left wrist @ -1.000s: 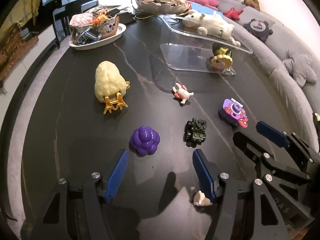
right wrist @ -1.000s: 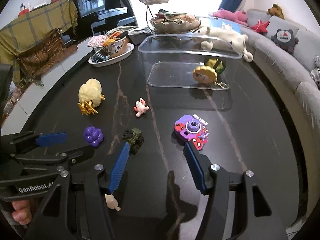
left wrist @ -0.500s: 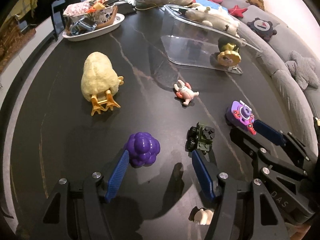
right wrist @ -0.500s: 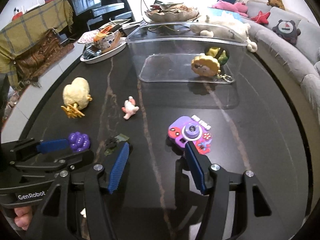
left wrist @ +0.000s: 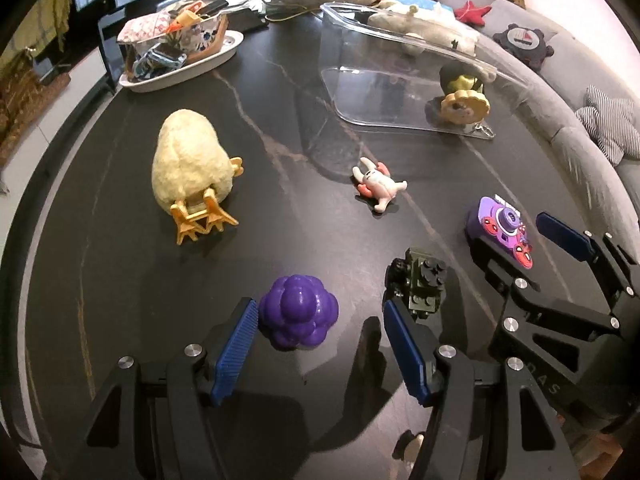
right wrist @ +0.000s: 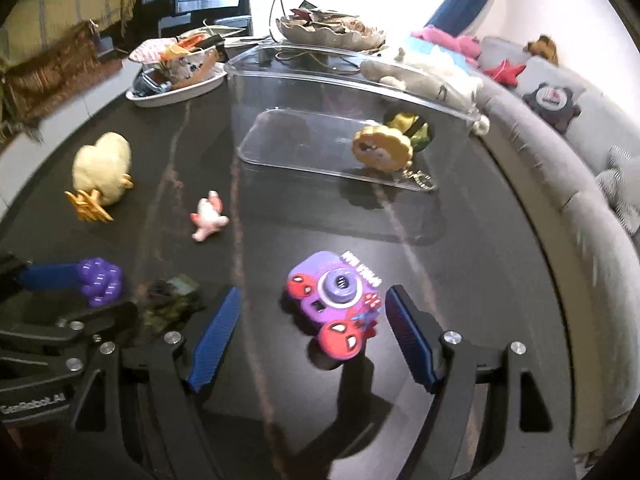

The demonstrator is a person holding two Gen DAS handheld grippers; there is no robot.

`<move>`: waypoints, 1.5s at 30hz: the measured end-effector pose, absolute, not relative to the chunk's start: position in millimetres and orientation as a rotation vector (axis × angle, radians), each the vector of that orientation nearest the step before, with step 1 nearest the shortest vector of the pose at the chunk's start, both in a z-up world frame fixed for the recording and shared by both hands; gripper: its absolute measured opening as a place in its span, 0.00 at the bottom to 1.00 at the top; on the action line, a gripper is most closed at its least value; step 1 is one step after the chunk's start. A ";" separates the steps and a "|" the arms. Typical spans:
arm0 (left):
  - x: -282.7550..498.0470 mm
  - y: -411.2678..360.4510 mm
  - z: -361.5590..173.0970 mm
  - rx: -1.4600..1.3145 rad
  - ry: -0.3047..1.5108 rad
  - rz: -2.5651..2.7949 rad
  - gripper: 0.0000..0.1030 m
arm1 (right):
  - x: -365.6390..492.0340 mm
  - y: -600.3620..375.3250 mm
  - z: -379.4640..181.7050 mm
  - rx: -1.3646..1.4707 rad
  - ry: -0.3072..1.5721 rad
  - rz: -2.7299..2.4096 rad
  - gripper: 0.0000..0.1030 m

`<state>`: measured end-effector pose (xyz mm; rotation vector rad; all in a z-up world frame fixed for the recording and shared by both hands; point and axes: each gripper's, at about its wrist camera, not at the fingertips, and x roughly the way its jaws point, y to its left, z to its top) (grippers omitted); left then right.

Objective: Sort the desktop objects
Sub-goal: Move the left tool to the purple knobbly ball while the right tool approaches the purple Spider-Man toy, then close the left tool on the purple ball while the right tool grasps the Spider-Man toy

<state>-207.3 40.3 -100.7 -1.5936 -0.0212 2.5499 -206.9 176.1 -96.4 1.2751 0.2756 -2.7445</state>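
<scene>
My left gripper is open; a purple knobbly toy lies on the dark table just inside its left finger, and a dark green brick vehicle sits at its right fingertip. My right gripper is open around a purple toy camera, which lies between its fingers. A clear plastic bin stands beyond, holding a yellow lion keychain. A yellow plush chick and a small pink-white bunny figure lie on the table.
A white oval dish of clutter stands at the far left. A tiered bowl stand is behind the bin. A grey sofa with plush toys curves along the table's right edge. A small white figure lies under the left gripper.
Both grippers have moved forward over the table. The purple knobbly toy now lies between the left fingers and the toy camera between the right fingers. Both stayed open.
</scene>
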 end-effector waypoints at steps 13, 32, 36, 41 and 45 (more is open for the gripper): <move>-210.9 44.9 -106.7 -1.571 0.050 2.588 0.59 | -222.9 187.9 -112.4 1.385 0.218 -2.742 0.70; -211.9 44.4 -103.7 -1.579 0.073 2.583 0.37 | -209.6 191.0 -99.1 1.314 0.112 -2.751 0.51; -210.6 42.0 -101.9 -1.585 0.045 2.573 0.37 | -196.5 179.1 -90.4 1.243 0.178 -2.755 0.51; -205.3 35.0 -93.4 -1.563 -0.035 2.535 0.37 | -190.4 179.1 -88.0 1.235 0.162 -2.757 0.51; -200.0 35.1 -83.5 -1.530 -0.011 2.557 0.37 | -187.9 176.6 -84.9 1.213 0.138 -2.760 0.51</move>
